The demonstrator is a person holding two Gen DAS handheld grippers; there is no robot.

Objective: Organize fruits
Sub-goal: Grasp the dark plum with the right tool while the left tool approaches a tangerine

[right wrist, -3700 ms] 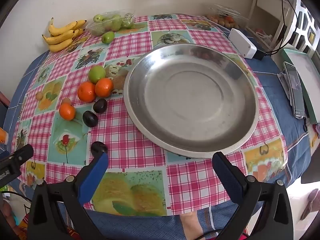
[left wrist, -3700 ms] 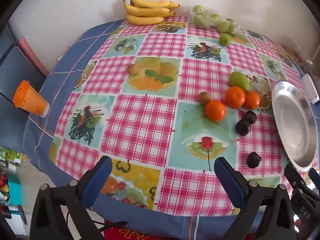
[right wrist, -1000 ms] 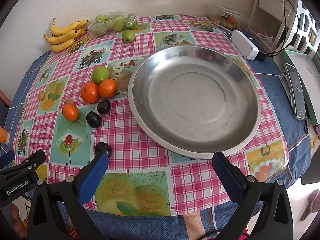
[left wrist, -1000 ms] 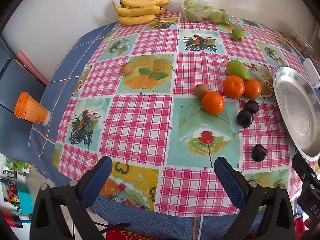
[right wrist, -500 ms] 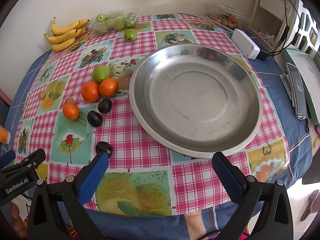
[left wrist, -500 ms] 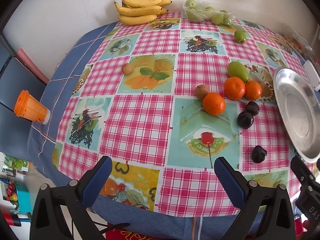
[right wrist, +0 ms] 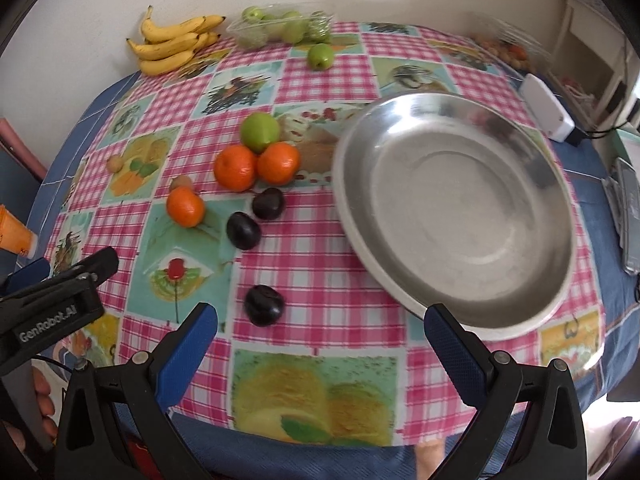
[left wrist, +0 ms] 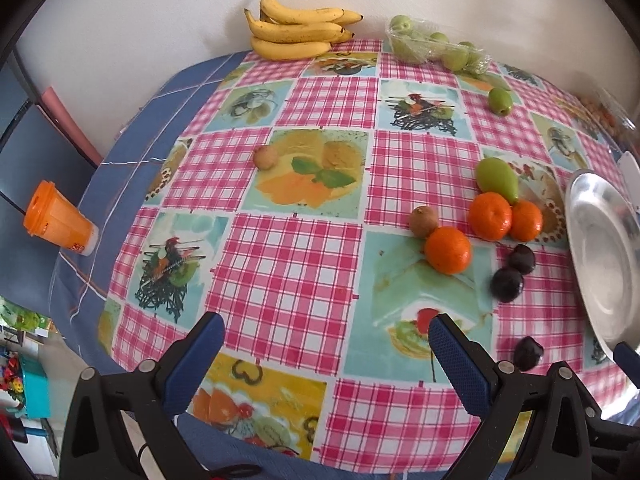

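Note:
A large steel dish (right wrist: 456, 220) sits empty on the checked tablecloth; its rim shows at the right of the left wrist view (left wrist: 600, 256). To its left lie three oranges (right wrist: 236, 168), a green mango (right wrist: 259, 131), two dark plums (right wrist: 268, 203) and a third plum (right wrist: 264, 305) nearer me, plus two small brown fruits (left wrist: 423, 221). My right gripper (right wrist: 320, 356) is open and empty, just short of the near plum. My left gripper (left wrist: 326, 356) is open and empty over the table's front edge.
Bananas (left wrist: 298, 28) and a clear pack of green fruit (left wrist: 436, 46) lie at the back by the wall, with a loose green fruit (left wrist: 500, 100). An orange cup (left wrist: 56, 220) stands off the table's left. A white box (right wrist: 546, 110) and phone (right wrist: 628, 216) lie right of the dish.
The right gripper has swung left and forward, so the near plum now sits between its fingers' line. The left gripper has moved slightly closer to the table. Nothing was grasped.

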